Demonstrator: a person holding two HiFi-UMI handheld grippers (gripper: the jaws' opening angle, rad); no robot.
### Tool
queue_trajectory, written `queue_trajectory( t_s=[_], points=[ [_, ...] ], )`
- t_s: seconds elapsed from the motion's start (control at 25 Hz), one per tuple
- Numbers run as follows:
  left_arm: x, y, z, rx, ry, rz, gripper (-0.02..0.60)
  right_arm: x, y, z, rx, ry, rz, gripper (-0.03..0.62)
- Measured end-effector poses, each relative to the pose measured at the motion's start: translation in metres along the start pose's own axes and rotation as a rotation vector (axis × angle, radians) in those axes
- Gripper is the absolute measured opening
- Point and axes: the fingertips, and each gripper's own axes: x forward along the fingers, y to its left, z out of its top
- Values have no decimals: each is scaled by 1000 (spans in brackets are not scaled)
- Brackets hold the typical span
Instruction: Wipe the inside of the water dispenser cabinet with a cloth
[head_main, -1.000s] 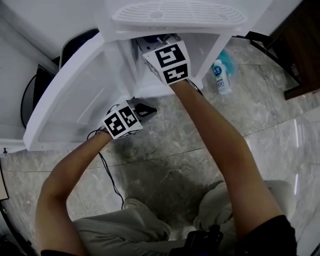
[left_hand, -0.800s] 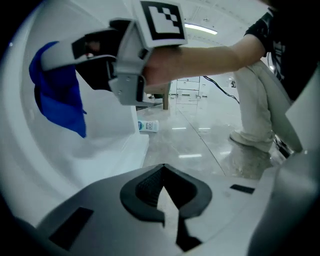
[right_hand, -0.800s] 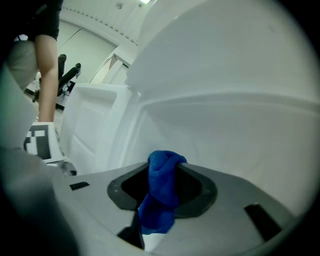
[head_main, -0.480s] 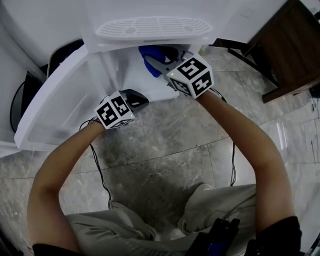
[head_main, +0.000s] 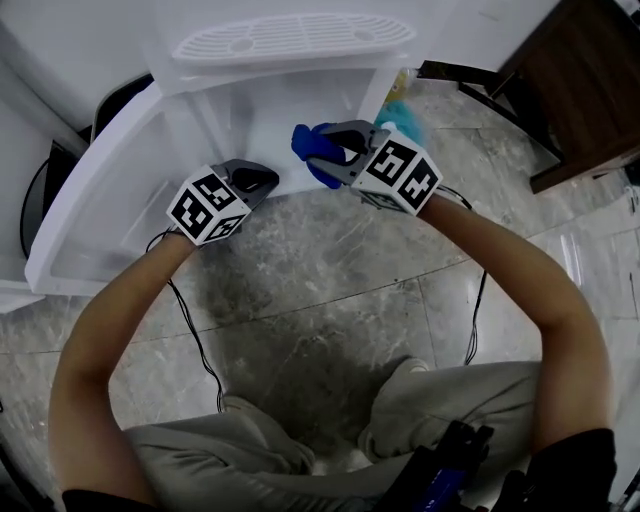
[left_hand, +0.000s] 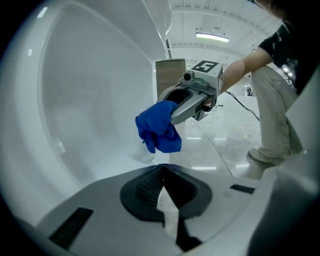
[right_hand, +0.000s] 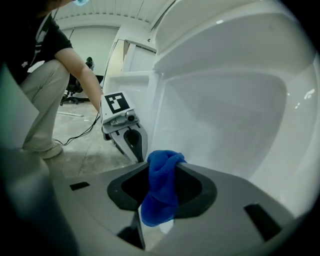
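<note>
The right tongs (right_hand: 162, 167) are grasping the soft, light cloth (right_hand: 159, 200) by a bunched fold, tail drooping; the left tongs (left_hand: 162, 174) are clenched empty.

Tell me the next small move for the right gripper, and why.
Probably ease the right gripper forward into the cabinet until the blue cloth presses its back wall. The gripper is shut on the cloth at the cabinet's open front, and the cloth looks clear of every wall. The left gripper is shut and empty beside the open door.
</note>
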Motion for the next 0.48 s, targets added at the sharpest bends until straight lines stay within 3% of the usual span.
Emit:
queue_trajectory(
  t_s=[0.16,0.48],
  points=[
    [2,-6,1,45,18,-12,6,-3,5,-10,-5,17,44,114],
    [8,-12,5,61,22,-26,6,-5,14,-32,-25,79,86,114]
  ],
)
